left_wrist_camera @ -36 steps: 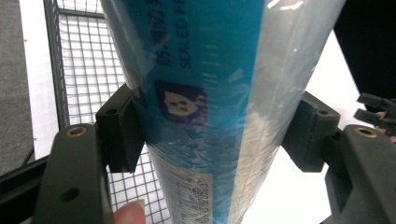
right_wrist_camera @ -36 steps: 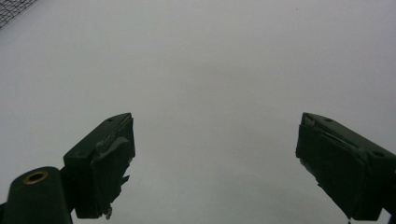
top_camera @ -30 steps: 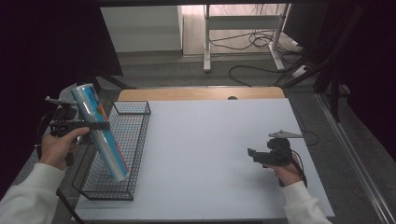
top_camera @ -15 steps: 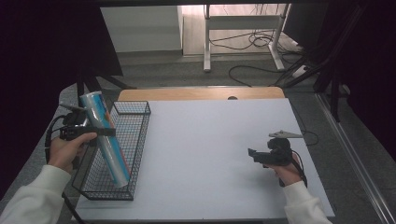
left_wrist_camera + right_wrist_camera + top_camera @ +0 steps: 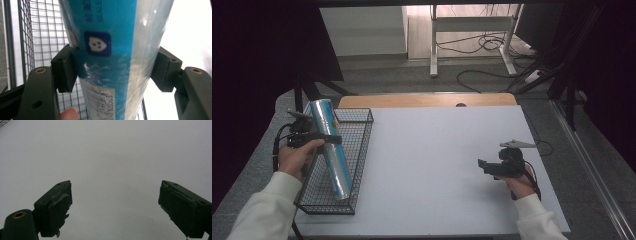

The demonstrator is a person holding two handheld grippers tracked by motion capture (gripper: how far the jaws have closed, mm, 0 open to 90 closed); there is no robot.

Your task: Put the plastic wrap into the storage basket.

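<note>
At the left edge of the worktop [image 5: 437, 165], a blue-and-clear roll of plastic wrap [image 5: 330, 148] is leaning at a slant inside a black wire basket [image 5: 362, 150], its lower end sitting near the basket's front corner and its upper end poking above the rim. Left tongs [image 5: 323, 138] are clamping the roll on both sides near its upper half, pads pressing into the film; the left gripper view is showing the basket mesh behind the roll [image 5: 112, 57]. Right tongs [image 5: 483, 165] are resting well apart from the basket on the worktop's right side, jaws standing wide with nothing between them.
</note>
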